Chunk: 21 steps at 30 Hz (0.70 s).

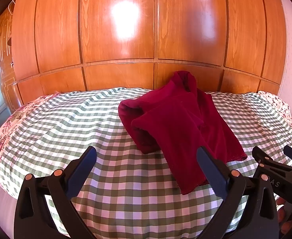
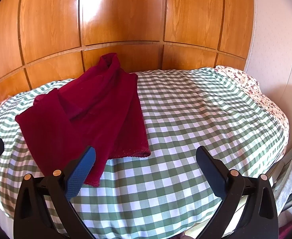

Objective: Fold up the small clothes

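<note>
A dark red garment (image 1: 177, 123) lies loosely folded on the green-and-white checked bedspread (image 1: 70, 123), its collar end bunched up toward the far side. It also shows in the right wrist view (image 2: 86, 109) at left. My left gripper (image 1: 147, 153) is open and empty, low over the bed's near edge, its right finger just in front of the garment's near hem. My right gripper (image 2: 146, 152) is open and empty, to the right of the garment; its left finger overlaps the hem in view. The right gripper also shows at the right edge of the left wrist view (image 1: 277, 157).
A glossy wooden panelled wardrobe (image 1: 126, 39) stands right behind the bed. A floral sheet (image 2: 245, 81) shows at the bed's right and left edges. A pale wall (image 2: 275, 39) is at right, with stacked items (image 2: 289, 175) beside the bed.
</note>
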Available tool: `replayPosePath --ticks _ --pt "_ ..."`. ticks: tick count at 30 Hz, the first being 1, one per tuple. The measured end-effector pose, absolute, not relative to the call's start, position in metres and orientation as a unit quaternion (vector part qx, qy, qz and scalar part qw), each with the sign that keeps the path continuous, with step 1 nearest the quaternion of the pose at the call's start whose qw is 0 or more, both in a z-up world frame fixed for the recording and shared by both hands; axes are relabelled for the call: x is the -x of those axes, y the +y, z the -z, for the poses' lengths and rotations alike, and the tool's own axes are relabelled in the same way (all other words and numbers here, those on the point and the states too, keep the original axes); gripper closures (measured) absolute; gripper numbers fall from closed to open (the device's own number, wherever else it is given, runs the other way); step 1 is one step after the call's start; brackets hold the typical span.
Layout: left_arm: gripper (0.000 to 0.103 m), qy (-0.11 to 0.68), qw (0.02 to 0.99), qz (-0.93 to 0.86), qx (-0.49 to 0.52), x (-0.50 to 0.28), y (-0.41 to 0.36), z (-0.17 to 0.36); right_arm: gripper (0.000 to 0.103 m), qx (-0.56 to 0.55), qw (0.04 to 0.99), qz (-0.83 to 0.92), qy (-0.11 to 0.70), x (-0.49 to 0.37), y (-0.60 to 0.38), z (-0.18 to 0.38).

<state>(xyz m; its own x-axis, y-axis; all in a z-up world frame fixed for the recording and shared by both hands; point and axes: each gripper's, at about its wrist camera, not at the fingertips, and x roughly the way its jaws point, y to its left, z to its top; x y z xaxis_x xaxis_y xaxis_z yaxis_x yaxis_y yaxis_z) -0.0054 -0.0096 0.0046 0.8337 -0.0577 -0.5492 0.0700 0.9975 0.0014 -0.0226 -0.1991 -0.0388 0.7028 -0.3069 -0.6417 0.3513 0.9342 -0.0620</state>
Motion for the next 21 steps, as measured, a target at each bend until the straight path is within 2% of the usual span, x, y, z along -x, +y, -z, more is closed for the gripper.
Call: replayPosePath --ticks 21 --pt "0.003 0.288 0.955 0.064 -0.032 0.005 -0.027 -0.004 0.003 -0.025 0.918 0.178 0.352 0.02 -0.2 0.046"
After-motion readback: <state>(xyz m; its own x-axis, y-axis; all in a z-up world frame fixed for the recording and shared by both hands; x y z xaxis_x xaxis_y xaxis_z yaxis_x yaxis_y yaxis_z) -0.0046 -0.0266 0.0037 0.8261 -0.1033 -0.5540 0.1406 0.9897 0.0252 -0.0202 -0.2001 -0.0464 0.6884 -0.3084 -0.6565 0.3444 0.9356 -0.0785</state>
